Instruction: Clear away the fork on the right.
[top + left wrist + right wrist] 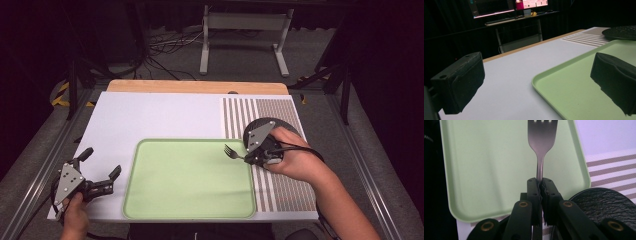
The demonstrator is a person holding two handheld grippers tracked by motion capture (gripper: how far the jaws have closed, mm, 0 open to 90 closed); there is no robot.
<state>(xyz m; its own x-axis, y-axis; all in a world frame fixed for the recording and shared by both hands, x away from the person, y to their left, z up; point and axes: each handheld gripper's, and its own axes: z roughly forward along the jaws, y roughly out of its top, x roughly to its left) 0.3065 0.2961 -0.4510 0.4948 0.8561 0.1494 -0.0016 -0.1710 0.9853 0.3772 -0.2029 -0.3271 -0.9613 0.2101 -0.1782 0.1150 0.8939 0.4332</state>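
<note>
A dark metal fork (232,152) (541,143) is held by its handle in my right gripper (248,158) (540,185), which is shut on it. The tines point left, out over the right part of the pale green tray (190,200) (486,165) (574,92). Behind that hand lies a round black plate (280,125) (604,202) (621,32) on the striped mat (285,185). At the table's front left corner my left gripper (101,171) (536,85) rests just left of the tray, jaws wide open, nothing between them.
A white sheet (160,115) covers the table, with a wooden edge (197,86) at the back. Beyond it stand a metal stand (245,35), floor cables and, in the left gripper view, a desk with lit monitors (509,5).
</note>
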